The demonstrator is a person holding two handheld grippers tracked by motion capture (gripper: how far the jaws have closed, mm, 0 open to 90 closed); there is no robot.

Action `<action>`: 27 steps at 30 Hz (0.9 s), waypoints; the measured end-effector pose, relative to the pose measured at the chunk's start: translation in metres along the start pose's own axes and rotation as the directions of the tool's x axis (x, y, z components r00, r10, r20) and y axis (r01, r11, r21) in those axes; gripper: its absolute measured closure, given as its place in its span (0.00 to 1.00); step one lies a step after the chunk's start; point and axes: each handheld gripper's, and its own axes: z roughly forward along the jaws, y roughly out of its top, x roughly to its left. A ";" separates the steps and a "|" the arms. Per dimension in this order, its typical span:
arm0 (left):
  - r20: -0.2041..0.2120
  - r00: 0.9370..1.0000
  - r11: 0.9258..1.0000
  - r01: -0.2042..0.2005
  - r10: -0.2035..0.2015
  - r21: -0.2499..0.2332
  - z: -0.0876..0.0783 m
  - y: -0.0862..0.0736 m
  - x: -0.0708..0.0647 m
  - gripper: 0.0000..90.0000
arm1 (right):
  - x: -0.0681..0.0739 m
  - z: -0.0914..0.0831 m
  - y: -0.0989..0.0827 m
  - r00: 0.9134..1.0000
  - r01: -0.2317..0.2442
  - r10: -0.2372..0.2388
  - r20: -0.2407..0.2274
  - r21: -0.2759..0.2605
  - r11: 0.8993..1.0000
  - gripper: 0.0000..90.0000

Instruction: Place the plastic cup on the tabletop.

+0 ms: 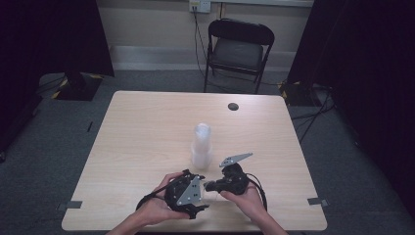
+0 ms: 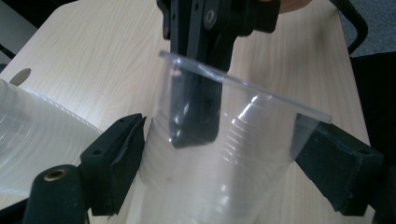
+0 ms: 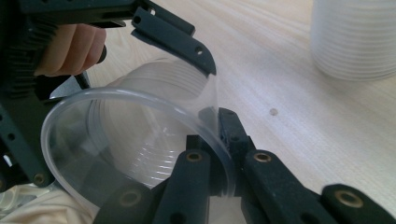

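Both of the person's hands are working close together at the near edge of the tabletop [image 1: 147, 127], each one wrapped around a gripper. The left hand [image 1: 155, 208] is holding the left gripper [image 2: 219, 154] turned inward toward the right, with its grey plate facing up; in the left gripper view its two black jaws are standing on either side of a clear plastic cup [image 2: 224, 158], pressing against the cup's walls and gripping it around the body. The right hand [image 1: 247, 198] is angling the right gripper [image 3: 219, 140] leftward toward that same cup; in the right gripper view its jaws are pinching the cup's rim, one jaw inside the mouth and one outside, clenched on the thin wall. The cup [image 3: 140, 140] is lying tilted between the two grippers, mouth toward the right gripper, just above the tabletop's near edge. One stack of clear plastic cups [image 1: 201, 146] is standing upright near the middle of the tabletop, just beyond the grippers; how many cups are in it cannot be told. One dark round spot [image 1: 233, 106] is sitting toward the far edge, and one black folding chair [image 1: 237, 51] is standing beyond the tabletop.
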 end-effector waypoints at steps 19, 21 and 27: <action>-0.021 0.999 1.000 -0.026 0.026 0.000 0.002 -0.002 -0.003 0.29 | 0.000 0.003 0.001 0.999 -0.046 0.046 0.004 0.020 0.999 0.97; -0.019 1.000 1.000 0.000 -0.001 -0.020 0.002 -0.003 -0.002 0.29 | 0.000 0.002 0.001 0.999 -0.047 0.047 0.008 0.014 0.999 0.96; -0.017 0.999 0.998 0.041 -0.042 -0.041 0.000 -0.006 0.002 0.31 | -0.001 -0.002 0.001 0.998 -0.058 0.058 0.022 -0.011 0.998 0.89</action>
